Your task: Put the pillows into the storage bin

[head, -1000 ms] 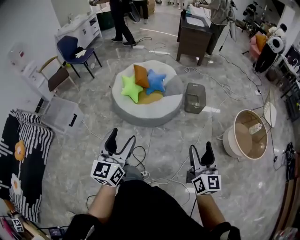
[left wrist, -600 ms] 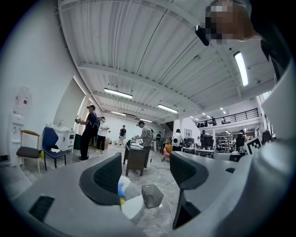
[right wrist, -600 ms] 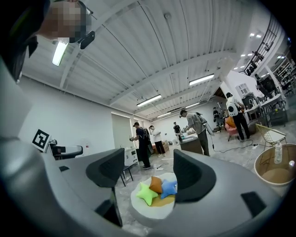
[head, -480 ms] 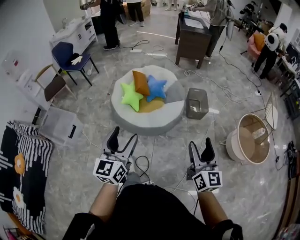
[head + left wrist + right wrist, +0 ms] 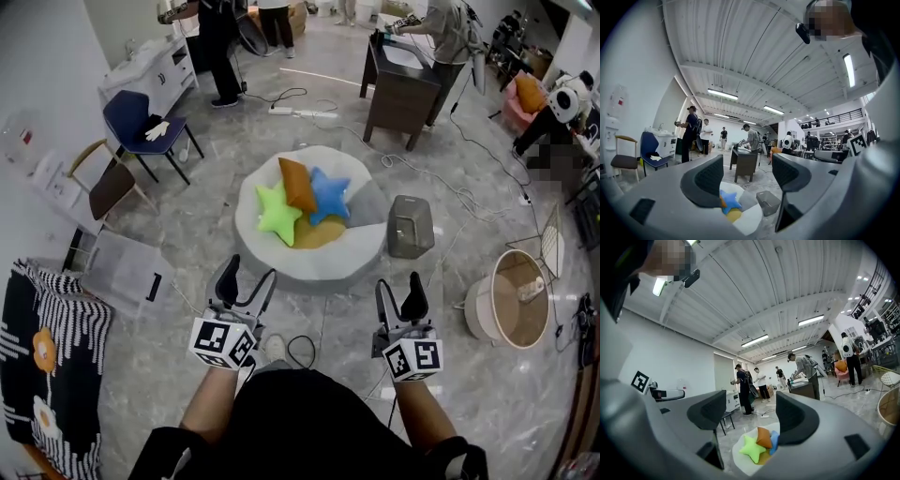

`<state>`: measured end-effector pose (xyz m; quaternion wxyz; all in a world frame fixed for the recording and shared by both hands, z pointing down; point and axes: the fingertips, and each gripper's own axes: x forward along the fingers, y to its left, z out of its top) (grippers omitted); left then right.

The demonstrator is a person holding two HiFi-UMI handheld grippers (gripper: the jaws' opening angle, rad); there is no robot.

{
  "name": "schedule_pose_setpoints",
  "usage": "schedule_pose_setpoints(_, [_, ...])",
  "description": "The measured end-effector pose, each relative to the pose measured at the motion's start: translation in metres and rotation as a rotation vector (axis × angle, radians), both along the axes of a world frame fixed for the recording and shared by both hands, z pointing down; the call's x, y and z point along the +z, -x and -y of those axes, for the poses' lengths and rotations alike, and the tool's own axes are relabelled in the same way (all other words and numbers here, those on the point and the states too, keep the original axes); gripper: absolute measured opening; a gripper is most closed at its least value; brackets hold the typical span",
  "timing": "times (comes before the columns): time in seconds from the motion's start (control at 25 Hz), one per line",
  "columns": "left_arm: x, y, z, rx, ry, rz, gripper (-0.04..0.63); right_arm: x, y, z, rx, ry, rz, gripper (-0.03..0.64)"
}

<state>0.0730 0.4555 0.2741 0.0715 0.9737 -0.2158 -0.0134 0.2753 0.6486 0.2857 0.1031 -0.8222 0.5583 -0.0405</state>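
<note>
While the pile is not yet within reach, the left gripper (image 5: 246, 277) and right gripper (image 5: 399, 292) are held level with jaws wide apart and nothing in either. Pillows lie heaped on the round white cushion (image 5: 366, 255) at mid-floor: green star (image 5: 278, 212) nearest left, orange pillow (image 5: 298, 184) propped behind it, blue star (image 5: 330, 195) to the right, yellow pillow (image 5: 319, 232) underneath. The grey storage bin (image 5: 411, 227) stands just right of the cushion. Risks, as I judge them: a loose cable (image 5: 302, 352) loops across the floor near the feet and could snag a step; soft stuffing may slip from narrow jaws if pinched at a star's tip; pulling the orange one could tumble its neighbours off the cushion; the bin is light-looking and may skid if bumped. Against a second ago, cushion and bin sit nearer and larger in the head view; the grippers' gape and pose look unchanged.
</note>
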Motion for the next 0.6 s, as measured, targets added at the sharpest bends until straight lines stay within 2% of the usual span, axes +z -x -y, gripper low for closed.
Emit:
schedule_pose_setpoints(0.28, [0.002,0.003,0.101,0.024,-0.003,0.022,0.337,-0.004,-0.001,0.099,0.031,0.002,-0.022,0.331])
schedule_pose_setpoints(0.4, [0.007,0.001,0.127,0.045,0.005,0.037,0.337,0.000,-0.004,0.124,0.065,0.026,-0.052,0.331])
schedule_pose_setpoints(0.6, [0.024,0.008,0.161,0.033,0.037,0.059,0.337,0.016,-0.002,0.149,0.075,0.046,-0.007,0.331])
